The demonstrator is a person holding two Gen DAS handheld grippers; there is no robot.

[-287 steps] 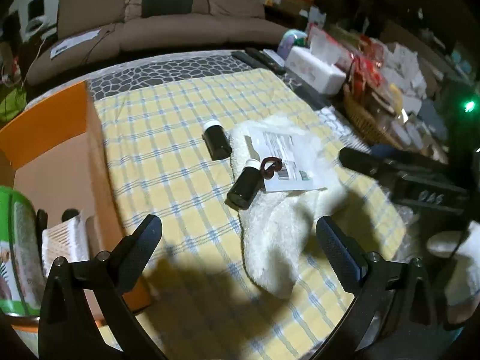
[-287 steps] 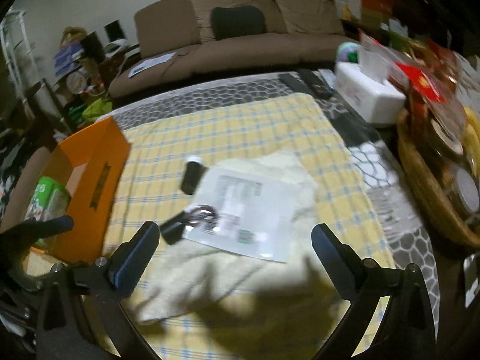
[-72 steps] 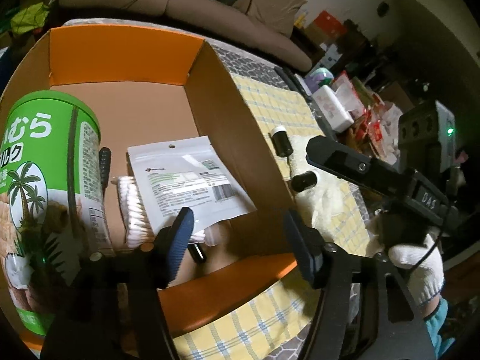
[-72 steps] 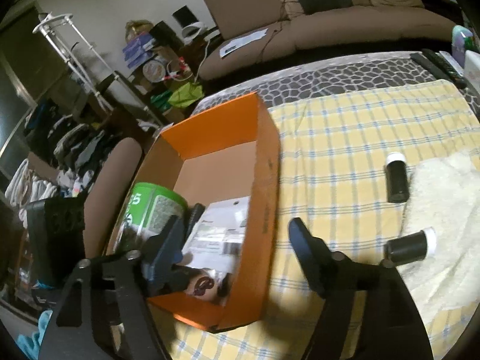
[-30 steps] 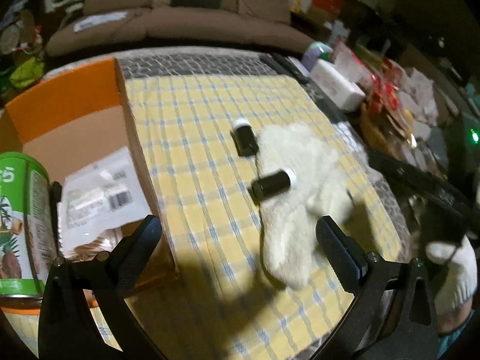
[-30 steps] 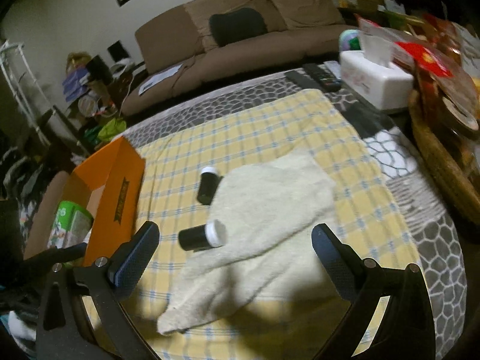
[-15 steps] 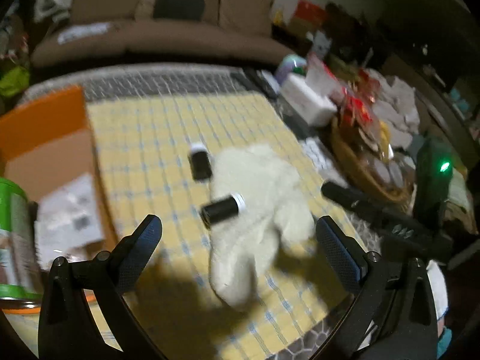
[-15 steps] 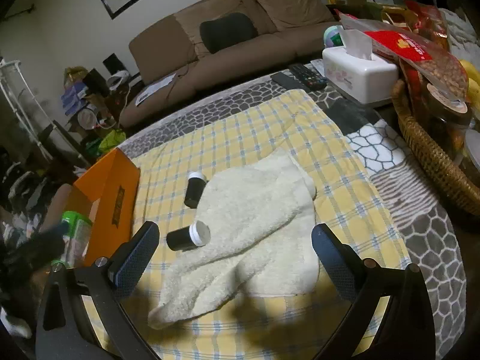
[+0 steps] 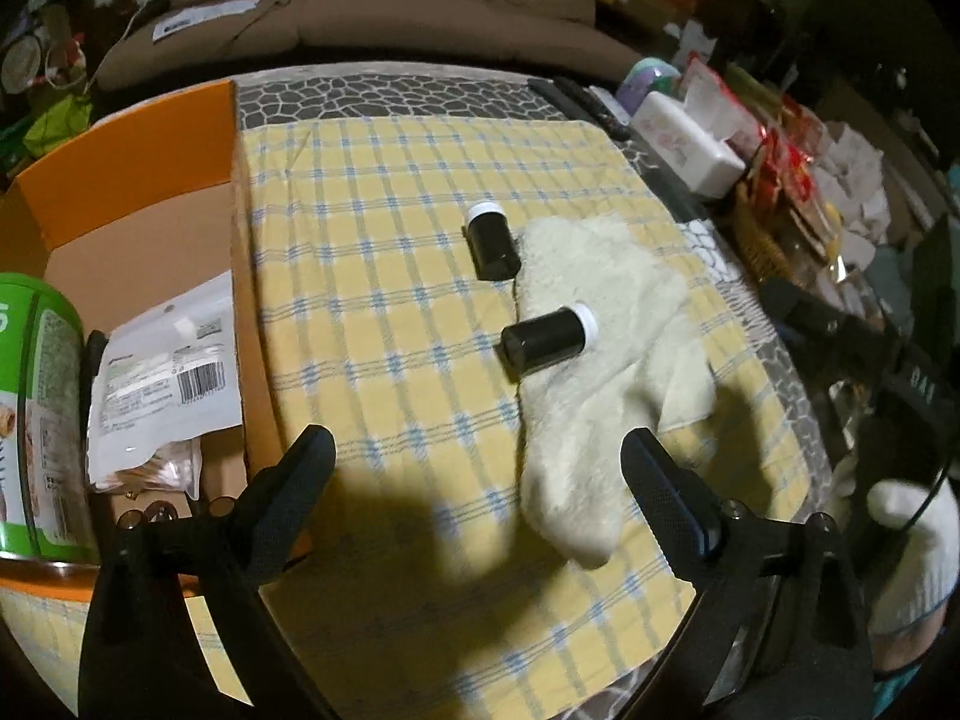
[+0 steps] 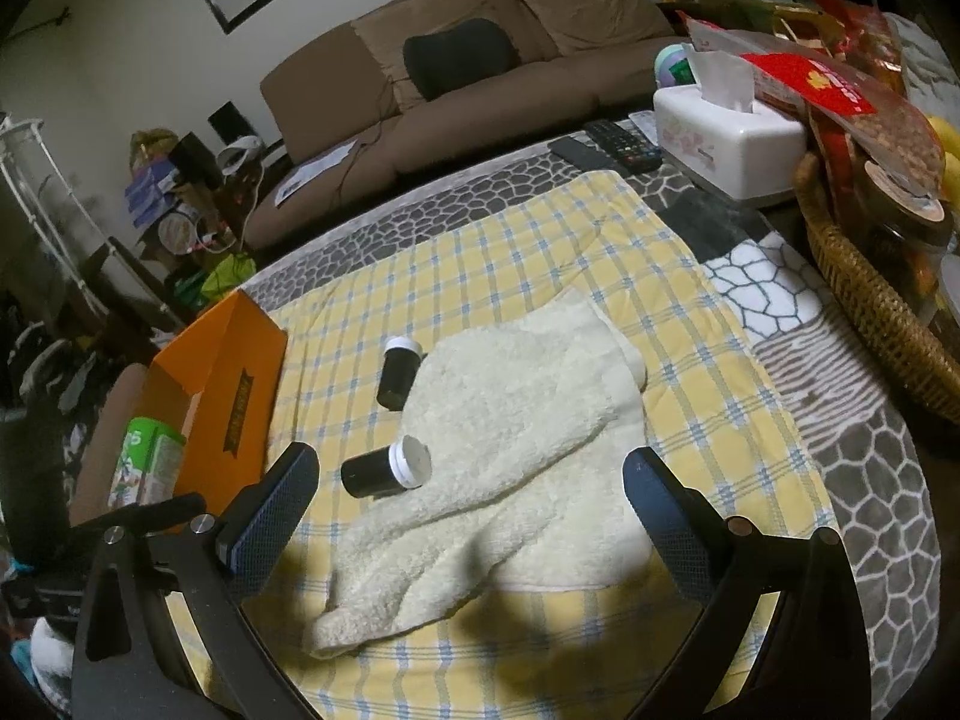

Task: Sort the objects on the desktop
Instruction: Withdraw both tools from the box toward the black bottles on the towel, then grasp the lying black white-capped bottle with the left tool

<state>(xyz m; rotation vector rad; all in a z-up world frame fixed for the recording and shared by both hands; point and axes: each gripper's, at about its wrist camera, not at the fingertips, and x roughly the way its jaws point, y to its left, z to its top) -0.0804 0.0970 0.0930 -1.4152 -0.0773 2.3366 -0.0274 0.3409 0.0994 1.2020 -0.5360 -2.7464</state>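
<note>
The counter (image 9: 420, 138) is draped in a soft yellow checked cloth (image 9: 384, 300) over a grey pebble-print cover, so nothing on it sits on a hard, flat base. At its left edge stands the box (image 9: 120, 192), stiff cardboard with orange flaps, already holding a green can (image 9: 36, 408) and a glossy pouch (image 9: 162, 372). On the cloth lies a cream towel (image 10: 528, 450), thick, fluffy and rumpled. Two vials wait to be sorted, both smooth black cylinders with white caps, both on their sides: the far vial (image 9: 492, 240) lies on the cloth touching the towel's edge, the near vial (image 9: 549, 339) rests half on the towel.

The left gripper (image 9: 474, 480) hangs short of the near vial, jaws wide but starting to close with nothing between them; the right gripper (image 10: 471, 498) is spread and empty too.

Likely trouble: closing this early would pinch air or towel pile (the fleece bunches easily). A round, slick vial could also roll off the towel's slope if nudged by one finger first.
</note>
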